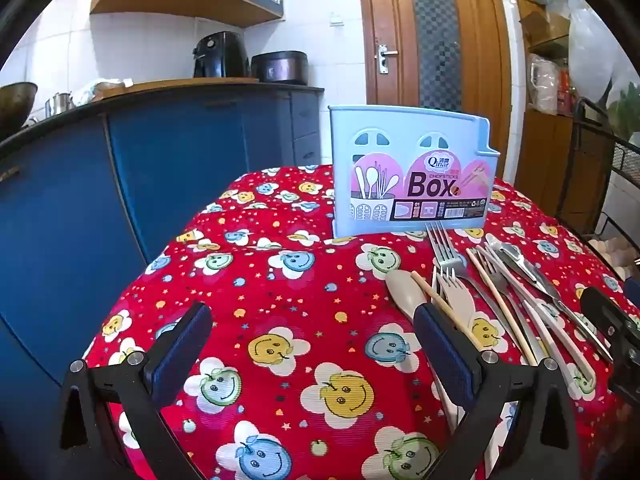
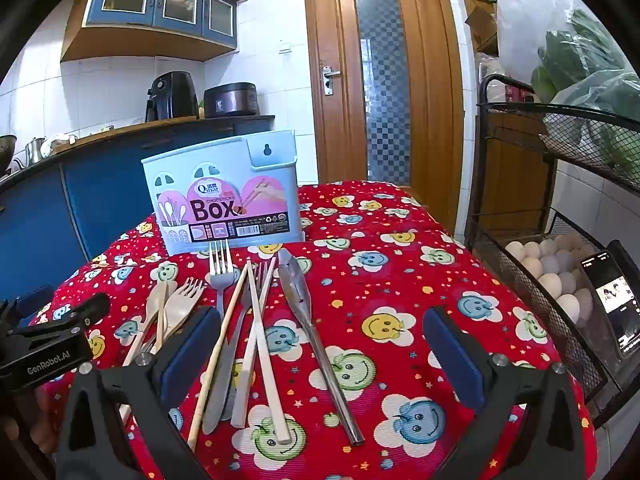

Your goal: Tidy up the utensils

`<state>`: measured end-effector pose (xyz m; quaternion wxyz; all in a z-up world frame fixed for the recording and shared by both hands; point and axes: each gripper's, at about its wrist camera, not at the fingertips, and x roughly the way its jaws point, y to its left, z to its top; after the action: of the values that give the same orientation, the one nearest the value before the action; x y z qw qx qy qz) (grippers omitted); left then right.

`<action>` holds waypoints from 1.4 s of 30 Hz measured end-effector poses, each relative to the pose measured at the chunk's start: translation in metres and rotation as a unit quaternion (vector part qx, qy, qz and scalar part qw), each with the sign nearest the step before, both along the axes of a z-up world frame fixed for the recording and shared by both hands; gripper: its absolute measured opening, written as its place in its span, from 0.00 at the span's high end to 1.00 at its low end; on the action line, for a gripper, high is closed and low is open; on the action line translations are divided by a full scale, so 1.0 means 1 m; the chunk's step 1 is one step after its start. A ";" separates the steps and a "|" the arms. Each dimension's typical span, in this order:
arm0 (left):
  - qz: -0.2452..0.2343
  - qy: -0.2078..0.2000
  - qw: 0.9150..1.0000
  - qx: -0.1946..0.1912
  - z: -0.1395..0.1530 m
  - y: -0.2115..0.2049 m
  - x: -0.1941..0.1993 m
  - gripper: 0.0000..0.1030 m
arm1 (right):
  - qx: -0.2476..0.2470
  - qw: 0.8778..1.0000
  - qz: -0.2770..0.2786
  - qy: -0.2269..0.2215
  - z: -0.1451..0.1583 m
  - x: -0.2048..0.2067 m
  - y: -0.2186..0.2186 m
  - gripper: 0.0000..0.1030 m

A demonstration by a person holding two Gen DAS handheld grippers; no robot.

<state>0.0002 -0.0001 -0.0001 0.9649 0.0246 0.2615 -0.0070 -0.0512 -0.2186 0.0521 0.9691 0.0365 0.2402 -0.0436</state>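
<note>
A light blue utensil box (image 1: 412, 172) stands upright at the far side of the table; it also shows in the right wrist view (image 2: 224, 196). In front of it lie loose utensils: a metal fork (image 2: 221, 272), a beige spoon (image 1: 404, 292), a beige fork (image 2: 182, 308), chopsticks (image 2: 260, 340), a metal knife (image 2: 312, 328). My left gripper (image 1: 312, 356) is open and empty, left of the pile. My right gripper (image 2: 320, 364) is open and empty above the chopsticks and knife handles.
The table wears a red smiley-face cloth (image 2: 400, 280). A black wire rack with eggs (image 2: 548, 268) and a phone (image 2: 616, 300) stands at the right. A blue counter (image 1: 160, 160) with appliances is at the left, a wooden door (image 2: 380, 80) behind.
</note>
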 end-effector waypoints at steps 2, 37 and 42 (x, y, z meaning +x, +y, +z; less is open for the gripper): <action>0.000 -0.003 1.000 -0.002 0.000 0.000 0.000 0.02 | 0.000 1.000 0.000 -0.001 0.000 0.000 0.000 0.00; 0.000 -0.001 1.000 -0.006 0.000 0.000 0.000 0.03 | -0.003 1.000 0.000 0.000 -0.001 0.001 0.000 0.00; 0.001 -0.001 1.000 -0.006 0.000 0.000 0.000 0.03 | -0.003 1.000 0.000 0.001 -0.001 0.001 0.000 0.00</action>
<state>0.0001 0.0004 -0.0001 0.9652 0.0186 0.2606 -0.0080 -0.0507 -0.2182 0.0510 0.9691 0.0335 0.2405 -0.0443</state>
